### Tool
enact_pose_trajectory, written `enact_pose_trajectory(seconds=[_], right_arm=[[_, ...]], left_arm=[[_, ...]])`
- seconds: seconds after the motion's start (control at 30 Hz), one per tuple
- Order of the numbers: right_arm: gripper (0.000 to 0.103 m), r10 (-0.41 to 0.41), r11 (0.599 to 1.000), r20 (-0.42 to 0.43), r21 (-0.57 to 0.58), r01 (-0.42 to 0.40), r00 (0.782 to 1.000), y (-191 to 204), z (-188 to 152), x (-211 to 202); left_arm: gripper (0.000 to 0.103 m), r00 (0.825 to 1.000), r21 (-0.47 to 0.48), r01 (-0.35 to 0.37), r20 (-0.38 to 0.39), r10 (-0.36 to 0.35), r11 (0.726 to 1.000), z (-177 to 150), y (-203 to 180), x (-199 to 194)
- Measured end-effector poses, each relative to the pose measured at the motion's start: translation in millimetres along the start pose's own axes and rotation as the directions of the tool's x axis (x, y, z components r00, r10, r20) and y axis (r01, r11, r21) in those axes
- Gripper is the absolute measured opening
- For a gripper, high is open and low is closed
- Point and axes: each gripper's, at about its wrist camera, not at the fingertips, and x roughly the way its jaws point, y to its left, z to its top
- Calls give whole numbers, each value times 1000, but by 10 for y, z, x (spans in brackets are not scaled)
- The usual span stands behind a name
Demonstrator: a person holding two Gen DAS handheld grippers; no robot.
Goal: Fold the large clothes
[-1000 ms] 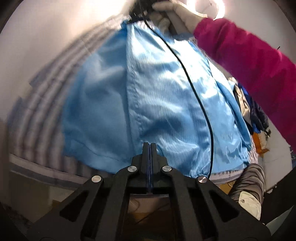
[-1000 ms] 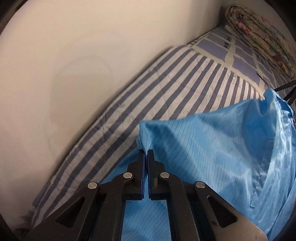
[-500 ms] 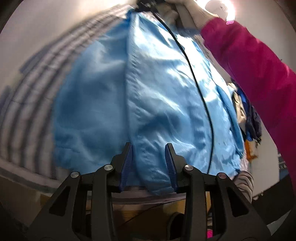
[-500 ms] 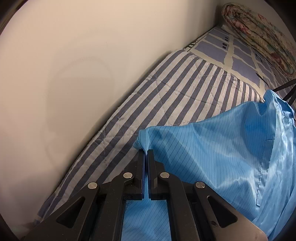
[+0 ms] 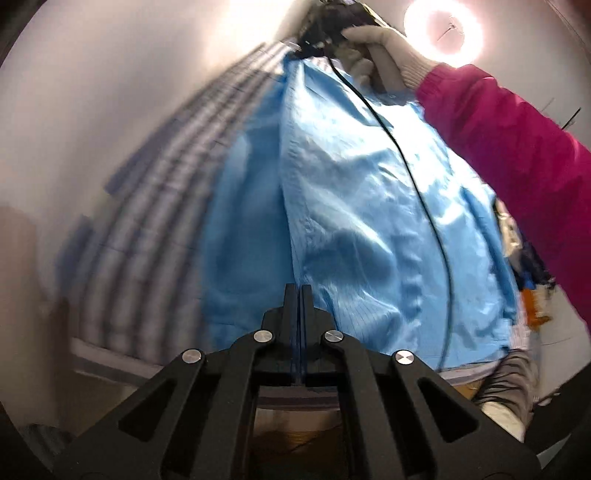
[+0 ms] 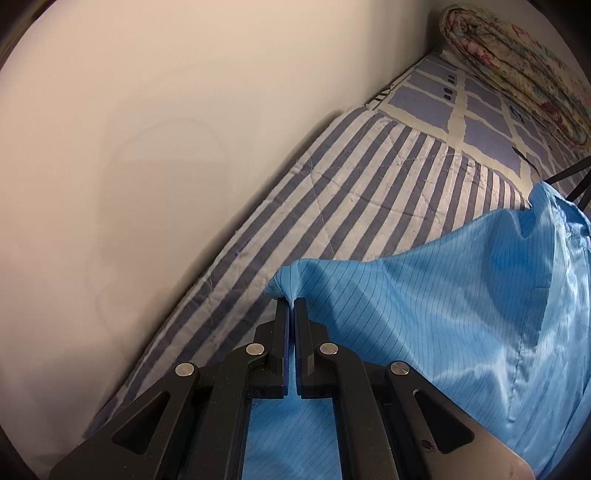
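One garment: I have a single light blue pinstriped garment [image 6: 443,314] in play, stretched between my two grippers above the striped bed cover [image 6: 351,192]; its free part drapes down toward the cover.
Garment from the left side: in the left wrist view the same blue cloth [image 5: 351,206] fills the middle, with a stitched seam running down it toward my fingers.
Right gripper: my right gripper [image 6: 291,306] is clamped on a bunched corner of the garment, a small peak of blue cloth sticking out past the tips.
Left gripper: my left gripper [image 5: 298,291] has just sprung apart and snapped together again; the jaws now stand together against the lower part of the garment. The view is blurred, so I think a thin fold is pinched between them but I cannot be sure.
Far hand: a gloved hand [image 5: 380,48] with a magenta sleeve [image 5: 517,158] holds the other gripper at the top edge of the cloth, and a black cable [image 5: 417,192] hangs across the garment's front.
Bed surface: the striped cover lies against a plain pale wall [image 6: 129,166], and beyond it sits a checked blue and cream sheet [image 6: 480,110].
Containers: I see none in either view; the nearest thing to a bundle is a rolled floral quilt [image 6: 517,66] at the far end of the bed.
Light: a round lamp [image 5: 443,29] glares above the gloved hand.
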Motion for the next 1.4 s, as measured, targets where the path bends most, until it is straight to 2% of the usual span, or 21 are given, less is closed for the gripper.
enact_pose_trajectory(seconds=[0.1, 0.2, 0.47, 0.63, 0.7, 0.8, 0.93, 1.0, 1.07, 1.13, 1.2, 1.27, 1.33, 1.4], right_arm=[[1, -3, 1000, 2, -2, 3, 1000, 43, 31, 46], [1, -8, 1000, 6, 14, 8, 1000, 74, 56, 114], [1, -3, 999, 15, 54, 2, 1000, 85, 155, 327], [1, 24, 997, 38, 76, -27, 999, 60, 115, 441], [5, 57, 994, 47, 86, -61, 997, 33, 89, 425], [16, 125, 986, 52, 107, -130, 991, -40, 74, 297], [28, 201, 978, 100, 41, -206, 974, -153, -25, -170], [32, 219, 974, 155, 22, -225, 963, -341, -112, -472], [33, 193, 976, 196, 59, -208, 961, -649, -172, -677], [33, 139, 975, 230, 139, -174, 963, -1051, -193, -822], [35, 39, 964, 240, 247, -100, 970, -1499, -169, -900], [35, -24, 938, 232, 341, -58, 972, -1843, -120, -911], [36, -62, 917, 209, 398, -27, 976, -2061, -41, -870], [36, -73, 908, 169, 419, -5, 983, -2172, 57, -764]], left_arm=[[0, 1000, -28, -21, 6, 21, 999, 33, 79, -22], [0, 996, -8, -83, 16, 84, 996, 63, 29, -13], [0, 970, 7, -241, 37, 240, 971, 76, -46, 136], [0, 960, 20, -280, 18, 280, 960, 88, -44, 237], [0, 958, 15, -285, 28, 284, 959, 117, -48, 218], [0, 960, 3, -280, 31, 280, 960, 121, -22, 144], [0, 947, 25, -310, 96, 306, 950, 159, -63, -137], [0, 945, 19, -306, 130, 301, 952, 213, -88, -260], [0, 944, 13, -286, 177, 279, 958, 297, -145, -343], [0, 947, 38, -274, 186, 263, 961, 374, -189, -249], [0, 960, 64, -256, 138, 246, 964, 397, -227, 9], [0, 972, 65, -226, 83, 220, 972, 371, -224, 246], [0, 978, 68, -208, 40, 206, 976, 333, -227, 411], [0, 976, 80, -220, 9, 220, 972, 302, -215, 567]])
